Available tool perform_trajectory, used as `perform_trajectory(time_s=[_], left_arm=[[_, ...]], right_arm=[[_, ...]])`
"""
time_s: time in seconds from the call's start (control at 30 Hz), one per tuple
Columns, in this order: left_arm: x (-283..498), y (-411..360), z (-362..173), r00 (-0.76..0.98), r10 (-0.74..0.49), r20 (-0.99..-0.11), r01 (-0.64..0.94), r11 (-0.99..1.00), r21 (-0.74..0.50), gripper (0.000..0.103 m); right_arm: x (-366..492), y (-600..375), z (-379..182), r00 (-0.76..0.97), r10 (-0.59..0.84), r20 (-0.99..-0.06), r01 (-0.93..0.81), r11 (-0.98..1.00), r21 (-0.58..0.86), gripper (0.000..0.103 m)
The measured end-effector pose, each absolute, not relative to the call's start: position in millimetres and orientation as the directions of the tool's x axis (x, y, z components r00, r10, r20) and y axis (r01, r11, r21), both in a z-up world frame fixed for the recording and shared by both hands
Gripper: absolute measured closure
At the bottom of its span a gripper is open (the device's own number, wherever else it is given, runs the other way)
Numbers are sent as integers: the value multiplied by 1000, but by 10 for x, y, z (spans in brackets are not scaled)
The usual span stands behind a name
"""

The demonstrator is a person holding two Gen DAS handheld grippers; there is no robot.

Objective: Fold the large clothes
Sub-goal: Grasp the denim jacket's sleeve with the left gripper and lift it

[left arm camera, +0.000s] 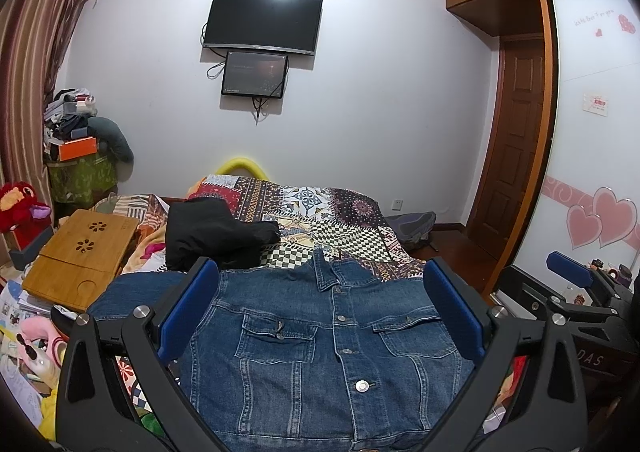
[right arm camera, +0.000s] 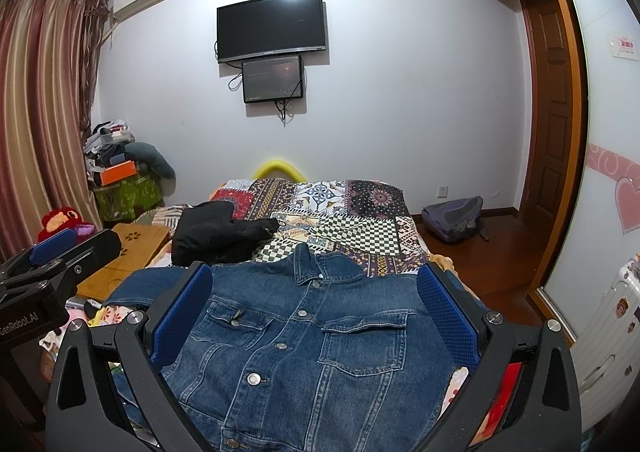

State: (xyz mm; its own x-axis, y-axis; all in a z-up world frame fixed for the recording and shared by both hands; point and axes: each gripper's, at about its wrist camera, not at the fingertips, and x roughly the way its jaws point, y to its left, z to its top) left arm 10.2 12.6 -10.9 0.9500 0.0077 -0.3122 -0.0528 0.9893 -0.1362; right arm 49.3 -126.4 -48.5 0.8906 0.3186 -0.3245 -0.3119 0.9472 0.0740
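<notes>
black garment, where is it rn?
The black garment lies bunched on the patchwork bedspread, beyond the denim jacket collar, left of centre in both views, beside the bamboo lap desk.

Home bedroom: bed (right arm camera: 360,228), wardrobe (left arm camera: 592,131)

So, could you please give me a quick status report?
Both grippers, left and right, open, holding nothing. Denim jacket flat on bed, buttoned, unfolded. Black garment beyond collar, apart.

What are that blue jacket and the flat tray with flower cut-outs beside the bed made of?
The blue jacket looks like denim: faded indigo weave, pale topstitched seams, shiny metal buttons. The tray looks like bamboo or light wood, smooth and golden with fine straight grain; which of the two cannot be told from here.
</notes>
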Motion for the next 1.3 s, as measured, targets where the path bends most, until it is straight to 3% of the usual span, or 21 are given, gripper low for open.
perform_trajectory(time_s=[0.53, 0.9, 1.3], left_arm=[[355, 369, -236, 935, 63, -350, -114, 985, -127, 0], [715, 1136, -407, 879, 294, -376, -346, 935, -76, 0], [1246, 2456, -1221, 734, 302, -608, -488, 858, -163, 0]], right_arm=[[712, -1162, -553, 872, 314, -376, -310, 948, 72, 1], [1104, -966, -625, 845, 307, -437, -310, 948, 67, 1], [1696, -606, -906, 767, 292, -571, -314, 947, 63, 1]])
